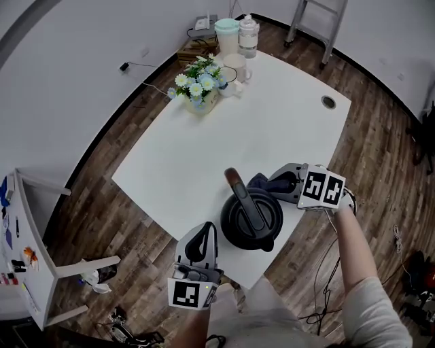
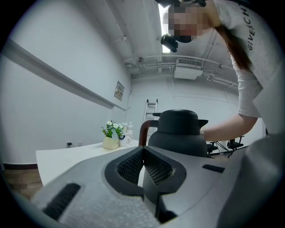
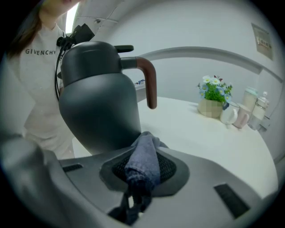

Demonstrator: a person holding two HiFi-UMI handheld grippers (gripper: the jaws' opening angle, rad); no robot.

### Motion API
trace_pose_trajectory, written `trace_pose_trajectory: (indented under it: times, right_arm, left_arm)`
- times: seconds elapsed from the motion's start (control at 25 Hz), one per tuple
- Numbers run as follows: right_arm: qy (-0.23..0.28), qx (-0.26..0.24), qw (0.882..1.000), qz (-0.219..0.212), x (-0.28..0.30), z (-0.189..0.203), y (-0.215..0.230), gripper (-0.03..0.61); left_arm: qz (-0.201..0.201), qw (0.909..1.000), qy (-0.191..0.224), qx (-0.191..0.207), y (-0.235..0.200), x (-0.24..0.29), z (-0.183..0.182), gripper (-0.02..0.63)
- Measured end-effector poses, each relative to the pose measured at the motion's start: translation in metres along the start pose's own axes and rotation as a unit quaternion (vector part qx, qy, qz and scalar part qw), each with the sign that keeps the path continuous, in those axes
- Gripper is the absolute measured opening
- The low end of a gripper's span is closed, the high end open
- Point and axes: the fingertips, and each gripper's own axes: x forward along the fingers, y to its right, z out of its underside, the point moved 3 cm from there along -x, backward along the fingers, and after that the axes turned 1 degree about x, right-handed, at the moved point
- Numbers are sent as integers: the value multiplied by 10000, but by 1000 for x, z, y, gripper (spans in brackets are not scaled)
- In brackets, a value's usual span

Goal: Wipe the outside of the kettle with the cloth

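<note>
A dark grey kettle (image 1: 251, 219) with a brown handle stands near the white table's front edge; it also shows in the left gripper view (image 2: 179, 132) and the right gripper view (image 3: 98, 98). My right gripper (image 1: 275, 182) is shut on a dark blue cloth (image 1: 259, 181), which it holds against the kettle's far right side. The cloth (image 3: 143, 165) bunches between the jaws in the right gripper view. My left gripper (image 1: 201, 239) sits just left of the kettle, jaws shut with nothing in them, a short way off it.
At the table's (image 1: 272, 122) far end stand a flower pot (image 1: 198, 87), a white mug (image 1: 236, 68) and two jars (image 1: 238, 35). A cable hole (image 1: 329, 102) lies at the right. A white stand (image 1: 30, 251) is on the floor at left, a ladder (image 1: 319, 20) behind.
</note>
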Motion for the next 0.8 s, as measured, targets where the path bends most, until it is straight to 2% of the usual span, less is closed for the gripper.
trace_pose_trajectory:
  times: [0.08, 0.2, 0.36, 0.44, 0.52, 0.6, 0.68, 0.8]
  right_arm:
    - [-35, -60, 10000, 54, 1, 0, 1, 67]
    - [139, -376, 9979, 505, -24, -20, 13, 67]
    - [803, -1298, 9832, 998, -88, -101, 20, 67]
    - [1107, -1748, 9735, 973, -115, -147, 10, 67]
    - [1183, -1945, 9709, 742, -125, -182, -4, 67]
    - [921, -2016, 9743, 412, -117, -197, -13, 67]
    - [436, -2251, 9732, 193, -99, -199, -12, 67]
    - [-107, -2558, 9666, 153, -72, -195, 3, 67]
  left_arm:
    - [-26, 10000, -20, 7, 1, 0, 0, 8]
    - [-78, 10000, -8, -35, 1, 0, -2, 8]
    - [-168, 9998, 6, -74, -6, -6, -8, 8]
    - [-207, 9997, 51, -95, -12, -8, -16, 8]
    - [-215, 9996, 146, -119, -18, -8, -25, 8]
    - [-172, 9994, 257, -132, -23, -3, -33, 8]
    - [-73, 9994, 322, -121, -24, 5, -39, 8]
    - [70, 9994, 294, -191, -21, 16, -44, 8]
